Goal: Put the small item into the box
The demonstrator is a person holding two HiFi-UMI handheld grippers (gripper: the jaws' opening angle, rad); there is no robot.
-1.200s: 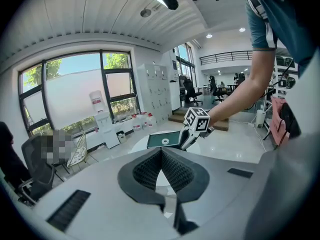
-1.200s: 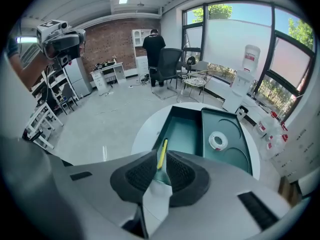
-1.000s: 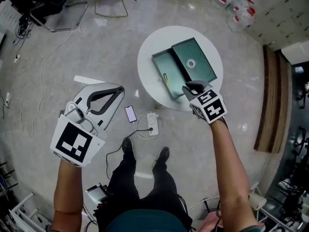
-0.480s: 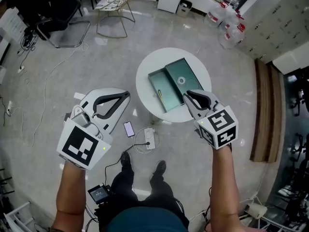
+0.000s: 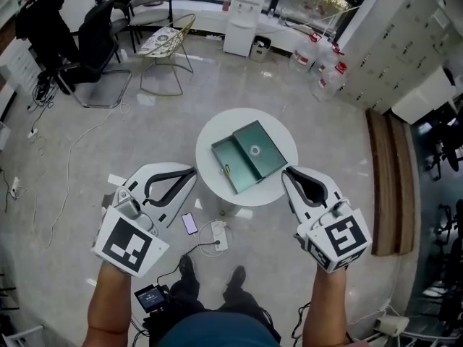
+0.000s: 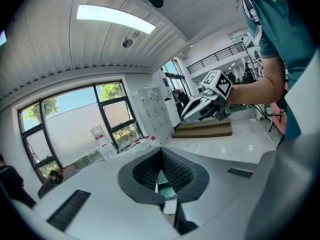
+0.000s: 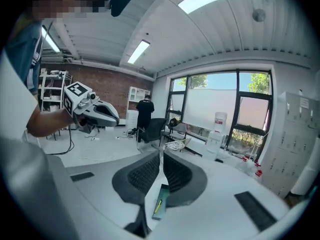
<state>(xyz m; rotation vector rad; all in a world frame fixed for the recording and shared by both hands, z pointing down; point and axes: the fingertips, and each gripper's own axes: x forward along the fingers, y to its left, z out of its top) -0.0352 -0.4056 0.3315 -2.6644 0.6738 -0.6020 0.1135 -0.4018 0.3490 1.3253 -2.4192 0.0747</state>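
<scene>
green open box holds a thin yellow item; left gripper and right gripper are closed, empty.

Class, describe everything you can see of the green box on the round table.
The green box lies open on the white round table, its two shallow rectangular halves side by side and skewed to the head view. The left half is a tray holding a thin yellow item. The right half, flatter, bears a pale ring mark. Nothing else touches it.
</scene>
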